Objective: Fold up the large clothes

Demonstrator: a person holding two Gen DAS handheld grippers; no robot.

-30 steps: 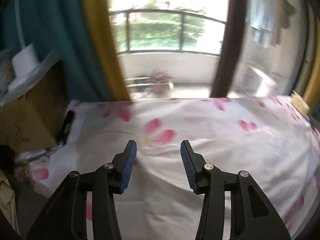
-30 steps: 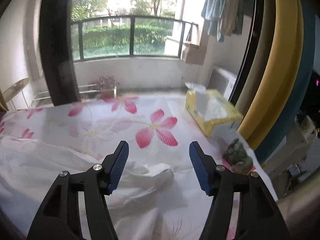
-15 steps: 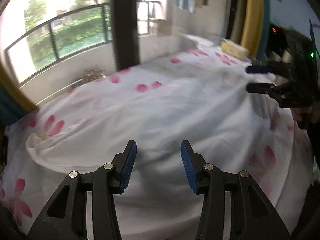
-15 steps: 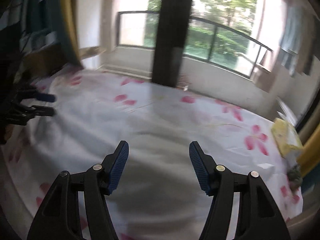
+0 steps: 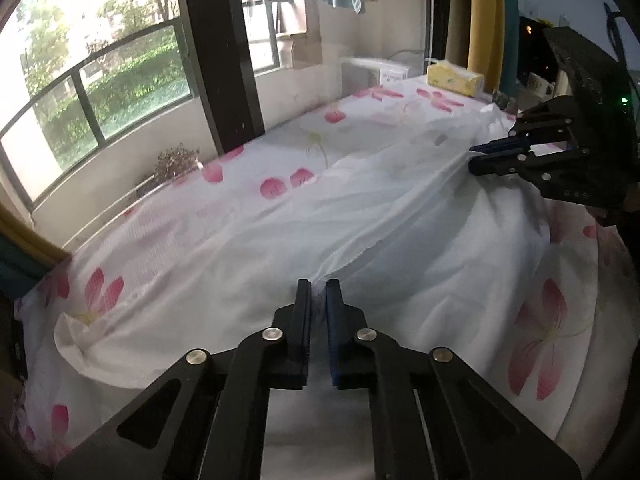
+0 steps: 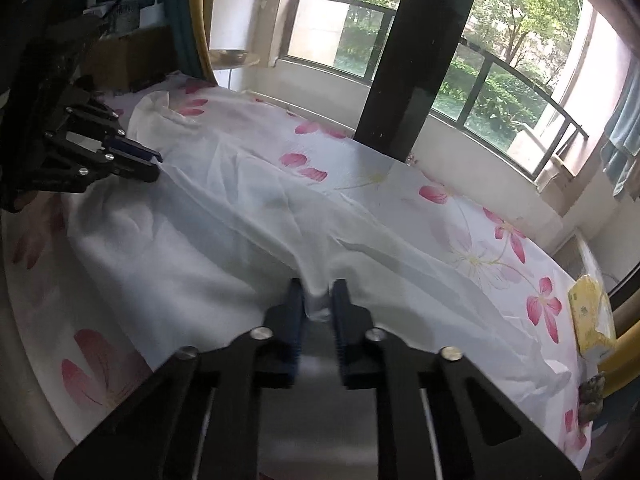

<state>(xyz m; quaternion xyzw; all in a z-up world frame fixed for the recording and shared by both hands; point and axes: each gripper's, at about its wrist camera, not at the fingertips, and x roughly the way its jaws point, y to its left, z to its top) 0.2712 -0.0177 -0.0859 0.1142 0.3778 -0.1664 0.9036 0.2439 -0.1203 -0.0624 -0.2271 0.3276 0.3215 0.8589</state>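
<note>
A large thin white cloth [image 5: 304,220] lies spread over a bed with a white, pink-flowered sheet [image 5: 540,320]. My left gripper [image 5: 318,286] is shut on the near edge of the cloth, which bunches between its blue pads. My right gripper [image 6: 318,286] is shut on the same edge further along. The cloth [image 6: 248,216] is pulled into a raised ridge between the two grippers. The right gripper also shows at the right of the left wrist view [image 5: 476,154]. The left gripper shows at the left of the right wrist view [image 6: 154,164].
A yellow tissue box [image 5: 454,76] sits at the bed's far right corner, also in the right wrist view [image 6: 592,320]. A dark window post [image 6: 412,60], balcony windows and yellow and teal curtains [image 5: 486,20] stand behind the bed. A cardboard box [image 6: 132,60] stands beyond the left end.
Both grippers were open above the bed. They have swung to face each other along the bed and closed on the cloth's near edge, raising a ridge between them.
</note>
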